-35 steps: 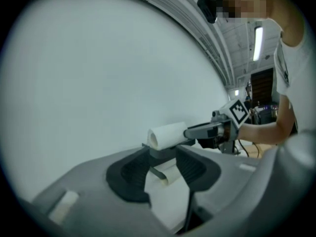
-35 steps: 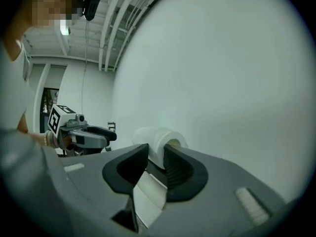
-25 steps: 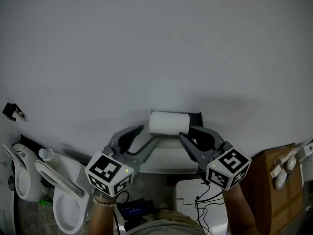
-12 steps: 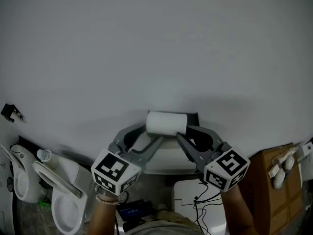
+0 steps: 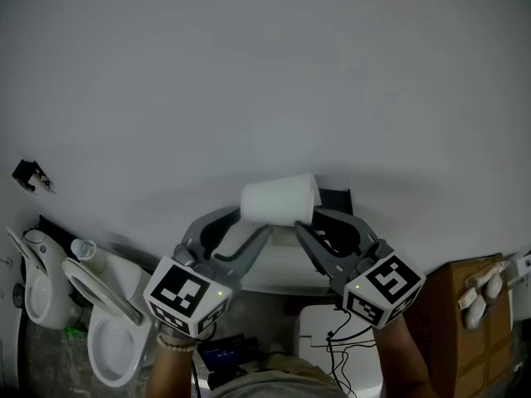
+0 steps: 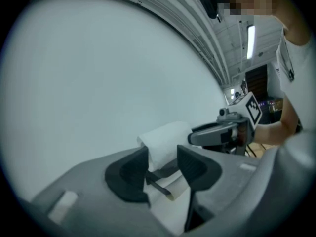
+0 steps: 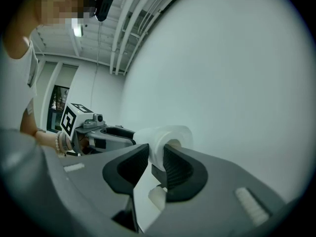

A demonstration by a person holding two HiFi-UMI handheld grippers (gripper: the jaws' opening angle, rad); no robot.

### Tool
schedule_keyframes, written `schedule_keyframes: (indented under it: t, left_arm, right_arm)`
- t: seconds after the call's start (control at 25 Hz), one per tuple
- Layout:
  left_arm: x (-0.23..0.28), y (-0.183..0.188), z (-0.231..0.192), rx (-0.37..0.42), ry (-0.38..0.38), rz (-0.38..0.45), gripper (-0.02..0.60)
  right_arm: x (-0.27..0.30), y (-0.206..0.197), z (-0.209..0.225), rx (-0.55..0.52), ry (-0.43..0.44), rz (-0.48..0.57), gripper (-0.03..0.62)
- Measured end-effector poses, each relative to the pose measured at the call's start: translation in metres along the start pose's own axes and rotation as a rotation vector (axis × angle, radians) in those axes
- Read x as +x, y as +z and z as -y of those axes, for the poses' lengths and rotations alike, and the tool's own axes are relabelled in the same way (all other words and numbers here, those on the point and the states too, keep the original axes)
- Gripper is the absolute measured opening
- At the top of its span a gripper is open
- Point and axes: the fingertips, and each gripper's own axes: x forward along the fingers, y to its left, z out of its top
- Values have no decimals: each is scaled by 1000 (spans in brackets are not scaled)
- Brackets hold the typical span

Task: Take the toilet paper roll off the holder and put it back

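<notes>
- Nearest the camera and left of the holder (image 5: pixel 334 199), the left tongs (image 5: pixel 253 223) have just been closing. They now sit clamped wide across the left end of the toilet paper roll (image 5: pixel 278 199), which fills the gap between their pads. Soft paper held this broadly could crush or slide out.
- The right tongs (image 5: pixel 306 220), just below the holder, pinch the roll's right-end wall, apparently with one pad outside and one at the core opening. A bite this thin may tear layers or let the roll pivot.
- The roll hangs tilted, just left of and above the holder and seemingly free of it. If the hands move unevenly it could twist loose and drop below the holder, towards the toilet (image 5: pixel 112 351).
- Farthest is the wall (image 5: pixel 265 73), close behind the holder. A misaligned return could jam the roll against either.
</notes>
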Motion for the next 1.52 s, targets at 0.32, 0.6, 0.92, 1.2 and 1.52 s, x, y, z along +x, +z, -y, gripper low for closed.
schedule_keyframes:
  t: [0.32, 0.6, 0.92, 1.2, 1.52]
  left_arm:
    - [-58, -1, -27, 1, 151, -19, 163]
    - [-109, -12, -42, -29, 287, -39, 153]
    - [-157, -34, -45, -110, 408, -94, 146]
    - [-192, -59, -42, -115, 475, -149, 140]
    - [-215, -76, -29, -157, 518, -133, 138]
  right_arm:
    - [35, 9, -48, -8, 121, 18, 98]
    - [61, 6, -93, -2, 239, 13, 98]
    - [79, -7, -139, 3, 348, -13, 100]
    - [84, -26, -171, 24, 422, -49, 100]
    - [79, -44, -196, 59, 479, -89, 100]
